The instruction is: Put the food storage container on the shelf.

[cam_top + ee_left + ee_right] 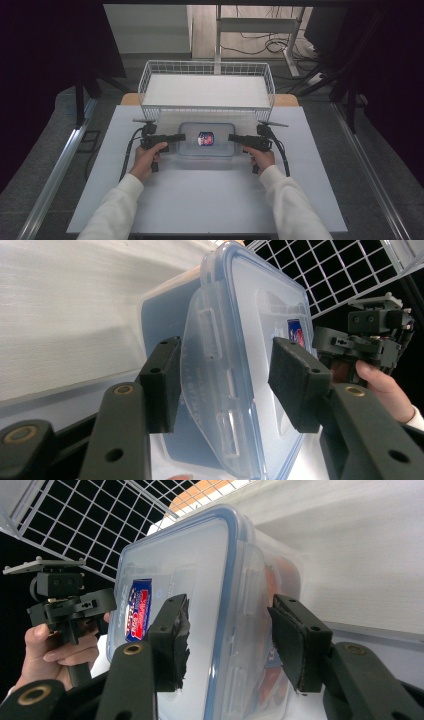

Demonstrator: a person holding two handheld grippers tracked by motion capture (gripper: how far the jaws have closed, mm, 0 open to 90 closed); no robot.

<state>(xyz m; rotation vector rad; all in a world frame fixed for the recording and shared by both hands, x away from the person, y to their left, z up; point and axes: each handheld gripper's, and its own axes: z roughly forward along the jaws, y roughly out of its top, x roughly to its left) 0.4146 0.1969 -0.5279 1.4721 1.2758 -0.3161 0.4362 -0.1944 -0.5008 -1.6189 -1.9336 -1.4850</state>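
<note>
Clear rectangular plastic box with blue-rimmed snap lid (207, 139) lies just before the white wire basket (207, 75), long axis left–right; left gripper (225, 385) and right gripper (227, 640) straddle its short-end latches, jaws apart, neither clamped; both equally near.

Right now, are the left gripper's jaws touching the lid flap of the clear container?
Apart. In the left gripper view, the left gripper straddles the container flap, with a visible gap at each pad.
</note>
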